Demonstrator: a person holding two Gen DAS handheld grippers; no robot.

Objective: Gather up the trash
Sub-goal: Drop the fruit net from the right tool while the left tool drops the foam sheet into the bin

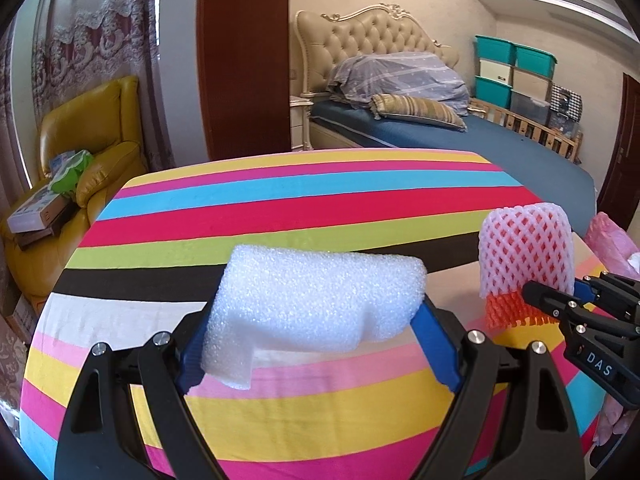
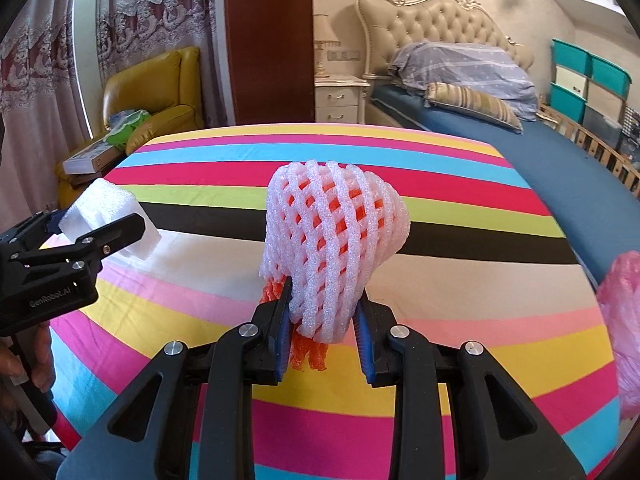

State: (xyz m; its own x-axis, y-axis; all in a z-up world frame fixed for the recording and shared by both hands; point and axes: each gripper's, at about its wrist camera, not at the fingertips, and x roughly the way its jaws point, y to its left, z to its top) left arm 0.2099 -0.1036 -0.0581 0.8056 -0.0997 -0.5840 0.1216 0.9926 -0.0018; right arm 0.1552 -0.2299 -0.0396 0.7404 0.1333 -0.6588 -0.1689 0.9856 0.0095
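Observation:
A white foam sheet piece (image 1: 316, 300) hangs above the striped tablecloth (image 1: 280, 208), and my left gripper (image 1: 316, 342) is shut on it with its blue pads pressing both ends. In the right wrist view this same foam (image 2: 108, 208) and left gripper (image 2: 88, 222) appear at the left. My right gripper (image 2: 324, 332) is shut on a whitish-pink foam fruit net (image 2: 336, 232) with an orange net inside it, held upright over the table (image 2: 460, 288). The left wrist view shows that net (image 1: 528, 252) and the right gripper (image 1: 556, 304) at the right.
A pink plastic bag (image 2: 624, 320) sits at the table's right edge, also in the left wrist view (image 1: 612, 240). Behind the table are a yellow armchair (image 1: 100, 128) with boxes, a bed (image 1: 500, 144) and stacked storage bins (image 1: 516, 76). A hand (image 2: 40, 352) holds the left gripper's handle.

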